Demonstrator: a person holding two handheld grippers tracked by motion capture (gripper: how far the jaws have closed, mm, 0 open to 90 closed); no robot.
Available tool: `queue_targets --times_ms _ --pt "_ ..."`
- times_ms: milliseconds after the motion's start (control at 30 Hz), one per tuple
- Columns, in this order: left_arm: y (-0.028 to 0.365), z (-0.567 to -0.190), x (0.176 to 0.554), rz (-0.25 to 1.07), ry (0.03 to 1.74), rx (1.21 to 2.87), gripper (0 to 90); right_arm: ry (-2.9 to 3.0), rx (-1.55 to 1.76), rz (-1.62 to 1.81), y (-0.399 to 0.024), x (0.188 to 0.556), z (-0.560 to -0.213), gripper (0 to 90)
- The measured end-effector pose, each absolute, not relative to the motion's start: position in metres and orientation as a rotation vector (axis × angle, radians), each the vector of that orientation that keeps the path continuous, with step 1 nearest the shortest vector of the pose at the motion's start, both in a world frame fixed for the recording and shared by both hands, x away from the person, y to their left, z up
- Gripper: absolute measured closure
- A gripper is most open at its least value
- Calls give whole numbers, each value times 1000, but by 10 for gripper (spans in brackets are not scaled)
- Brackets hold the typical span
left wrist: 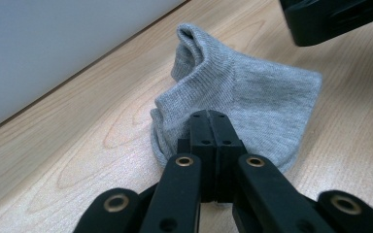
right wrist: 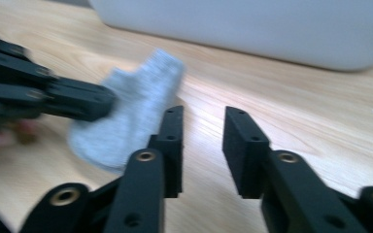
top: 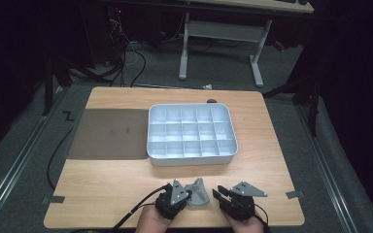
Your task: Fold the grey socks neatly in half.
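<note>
A small grey sock lies crumpled on the wooden table near its front edge. My left gripper is shut on the sock's near edge, its jaws pressed together over the fabric. In the right gripper view the left gripper comes in from the left and pinches the sock. My right gripper hovers just right of the sock, open, with bare table between its jaws. Its black body sits beyond the sock in the left gripper view.
A white tray with several empty compartments stands at the table's middle, just beyond the sock. A dark mat lies to its left. Bare wood runs along the front edge on both sides of the hands.
</note>
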State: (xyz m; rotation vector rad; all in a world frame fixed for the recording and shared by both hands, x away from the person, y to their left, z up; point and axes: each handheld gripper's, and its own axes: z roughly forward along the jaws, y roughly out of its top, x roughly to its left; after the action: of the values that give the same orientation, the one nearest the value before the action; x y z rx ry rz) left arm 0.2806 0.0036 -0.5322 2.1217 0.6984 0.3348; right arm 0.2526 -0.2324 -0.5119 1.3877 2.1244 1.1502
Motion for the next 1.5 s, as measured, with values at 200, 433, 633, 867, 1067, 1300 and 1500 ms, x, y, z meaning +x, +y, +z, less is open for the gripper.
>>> queue_targets --times_ms 200,433,633,867,1067,1300,1500 --pt "4 -532 281 326 704 2118 900 2212 1380 1092 -223 262 -523 890" --pt "4 -532 282 319 707 2115 900 2264 1361 1056 -214 268 -528 900" --pt "4 -532 282 315 710 2114 900 2280 1351 1061 -212 269 -530 900" --pt "4 -532 281 319 709 2115 900 2276 1363 1088 -210 268 -529 900" --pt "3 -532 281 322 707 2117 900 2268 1341 1144 -208 265 -525 900" --pt "3 -532 280 328 707 2118 900 2272 1304 1199 -202 262 -518 900" --pt "3 -532 280 328 706 2118 900 2288 1267 1228 -193 260 -516 900"
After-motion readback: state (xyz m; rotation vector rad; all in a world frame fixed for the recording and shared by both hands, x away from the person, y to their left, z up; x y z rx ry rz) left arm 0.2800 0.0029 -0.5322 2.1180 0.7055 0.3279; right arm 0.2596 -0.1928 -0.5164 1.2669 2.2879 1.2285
